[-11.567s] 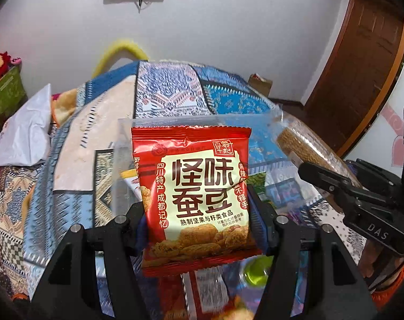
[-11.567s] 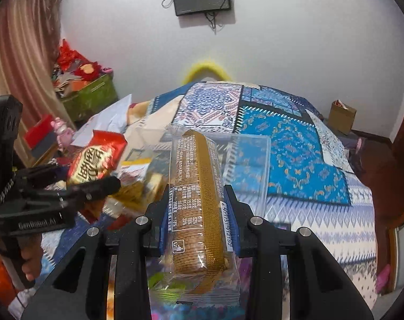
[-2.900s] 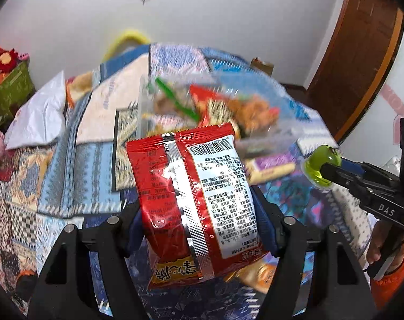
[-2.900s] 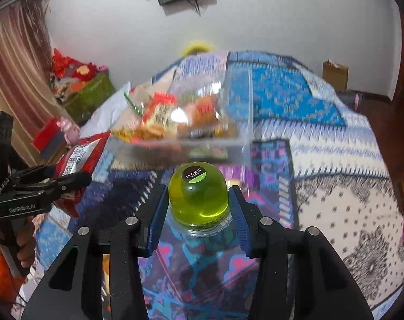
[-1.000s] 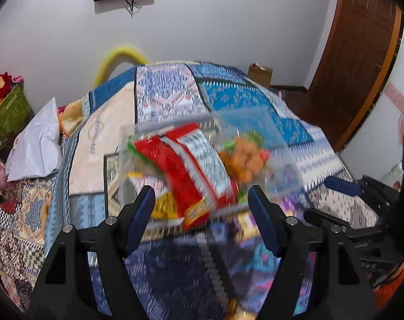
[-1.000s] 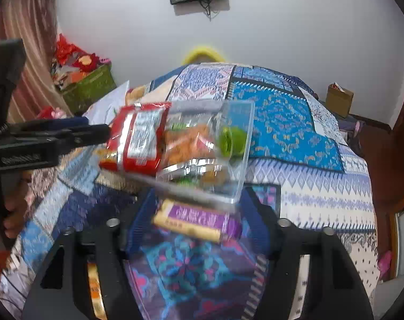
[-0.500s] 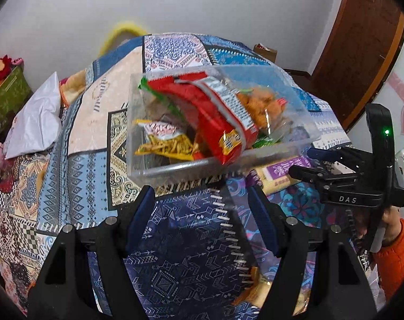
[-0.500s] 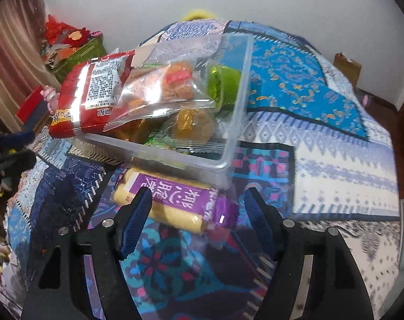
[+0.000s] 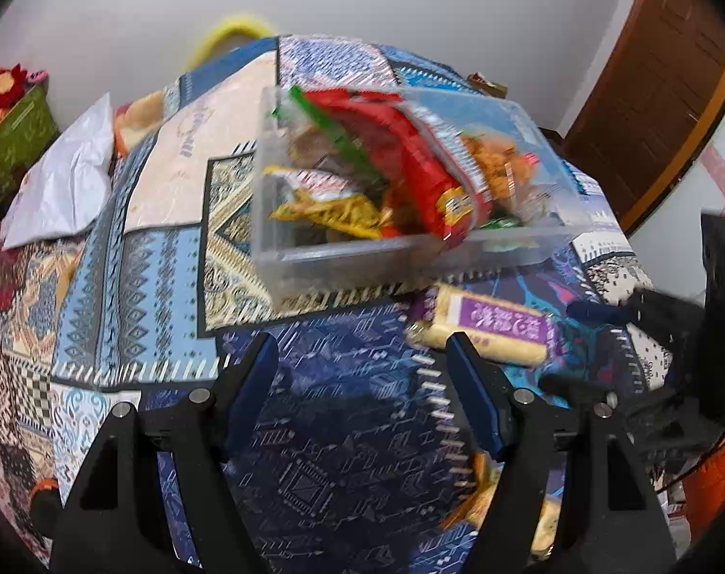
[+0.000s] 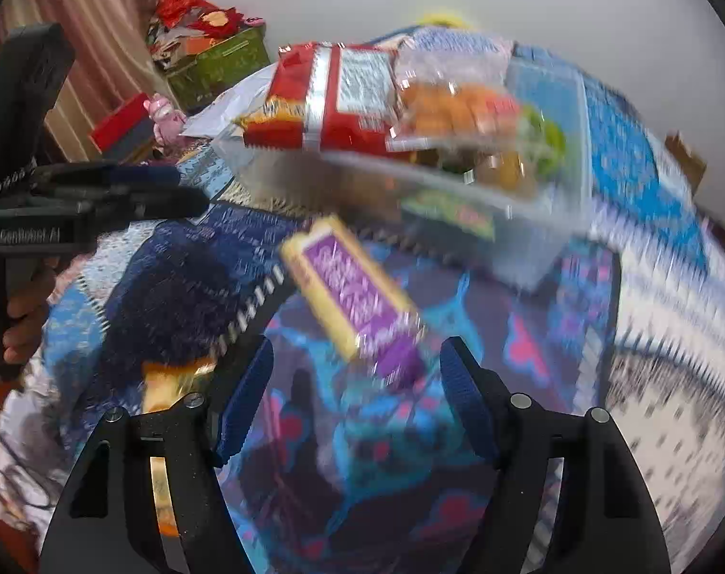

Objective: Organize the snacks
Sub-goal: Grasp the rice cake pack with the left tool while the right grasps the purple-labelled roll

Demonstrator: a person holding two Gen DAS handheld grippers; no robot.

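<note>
Moved: both claws have dropped from the clear box (image 9: 410, 248) toward the bed (image 9: 137, 287); the red packet (image 9: 410, 158) now lies in the box
Left claw (image 9: 362, 373): apart, empty
Right claw (image 10: 353, 373): opening, empty, over the purple snack bar (image 10: 357, 296)
Risk: the bar lies skewed, so one pad may nudge it aside

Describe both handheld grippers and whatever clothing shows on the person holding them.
Both the left gripper and the right gripper are black angular frames with silver rivets and blue ridged pads. White lettering marks the left gripper's body in the right wrist view. An orange sleeve shows by the right one.
</note>
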